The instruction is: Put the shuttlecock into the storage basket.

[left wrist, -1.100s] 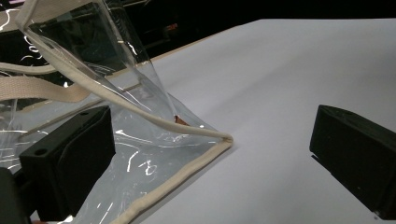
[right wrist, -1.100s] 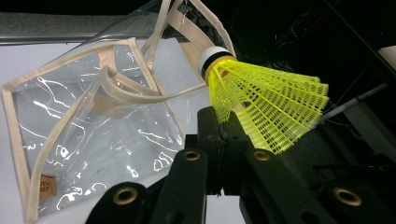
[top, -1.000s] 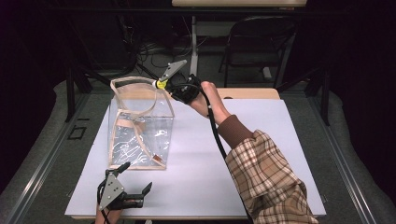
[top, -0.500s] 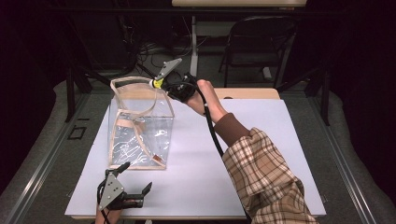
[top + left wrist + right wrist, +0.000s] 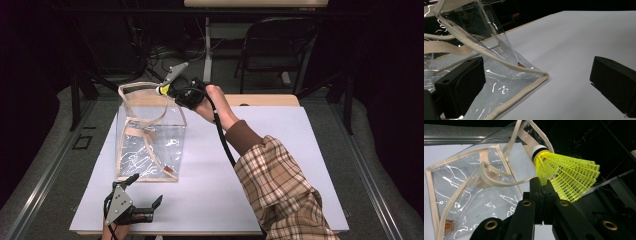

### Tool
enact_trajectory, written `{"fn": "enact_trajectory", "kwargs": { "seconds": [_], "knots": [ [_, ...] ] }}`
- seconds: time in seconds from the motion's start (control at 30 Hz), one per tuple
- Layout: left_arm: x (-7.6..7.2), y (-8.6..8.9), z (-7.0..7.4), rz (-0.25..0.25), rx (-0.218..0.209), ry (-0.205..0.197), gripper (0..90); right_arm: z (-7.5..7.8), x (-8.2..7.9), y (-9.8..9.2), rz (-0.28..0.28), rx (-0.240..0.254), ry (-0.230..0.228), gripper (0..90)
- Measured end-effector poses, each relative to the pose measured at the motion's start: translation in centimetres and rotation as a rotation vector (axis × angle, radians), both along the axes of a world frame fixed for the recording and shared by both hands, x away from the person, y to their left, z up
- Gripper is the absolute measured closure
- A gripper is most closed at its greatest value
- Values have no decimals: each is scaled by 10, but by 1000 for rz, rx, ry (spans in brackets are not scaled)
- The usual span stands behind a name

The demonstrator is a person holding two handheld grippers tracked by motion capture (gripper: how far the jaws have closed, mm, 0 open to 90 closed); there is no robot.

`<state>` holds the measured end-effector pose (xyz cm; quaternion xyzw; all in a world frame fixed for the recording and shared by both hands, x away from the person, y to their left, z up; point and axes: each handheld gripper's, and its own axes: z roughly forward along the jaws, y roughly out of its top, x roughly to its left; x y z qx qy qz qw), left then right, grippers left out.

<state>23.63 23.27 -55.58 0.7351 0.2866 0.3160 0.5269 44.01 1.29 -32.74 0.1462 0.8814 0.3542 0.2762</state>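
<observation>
The right gripper (image 5: 167,89) is clamped on the skirt of a yellow shuttlecock (image 5: 564,176), held just above the open top of the clear bag (image 5: 150,137), at its far right corner. The bag stands upright on the left part of the white table (image 5: 280,150), whose right half lies open. The right arm stretches forward and leftward from the near edge. By the near left corner the left gripper (image 5: 131,202) rests low, jaws well apart, one against the bag's bottom corner.
</observation>
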Motion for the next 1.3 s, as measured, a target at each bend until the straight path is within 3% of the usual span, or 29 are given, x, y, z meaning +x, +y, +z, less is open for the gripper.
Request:
{"fn": "enact_trajectory", "kwargs": {
  "seconds": [1.3],
  "knots": [
    [0, 1, 0, 2, -6, -1, 1, -4, 13, 27, 5, -21, 24, 897]
  ]
}}
